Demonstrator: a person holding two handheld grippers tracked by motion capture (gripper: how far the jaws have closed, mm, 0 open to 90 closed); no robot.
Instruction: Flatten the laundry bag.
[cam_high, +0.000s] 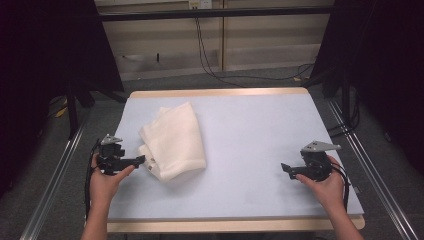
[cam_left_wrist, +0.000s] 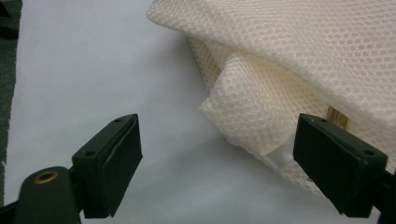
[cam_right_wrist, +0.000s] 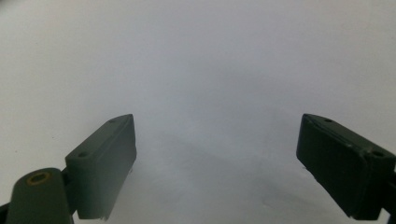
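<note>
Left gripper: black two-jaw tool in the person's left hand, near-left part of the table, jaws pointing right. Jaws wide apart, holding nothing; their tips sit just beside the near-left corner of the cloth.

Right gripper: black two-jaw tool with a grey three-cornered plate, in the person's right hand, near-right part of the table, jaws pointing left. Jaws wide apart and empty, over bare surface, well apart from the cloth.

Folded cream mesh cloth: soft bundle lying flat, left of the table's centre. Long axis runs from far to near, leaning slightly right toward the near end. Nothing lies between either gripper and the cloth.

Pale blue-grey table top with a light wooden rim: carries the cloth and both hands.

Surroundings: metal rails along both long sides, dark curtains left and right, black cables on the grey floor beyond the far edge.

Left gripper view: shows the cloth close up, with honeycomb weave, stacked folded layers, a rolled corner reaching between the jaws, and a small tan patch beside the right jaw; the high view does not resolve this.

Right gripper view: shows plain table surface between the jaws.
</note>
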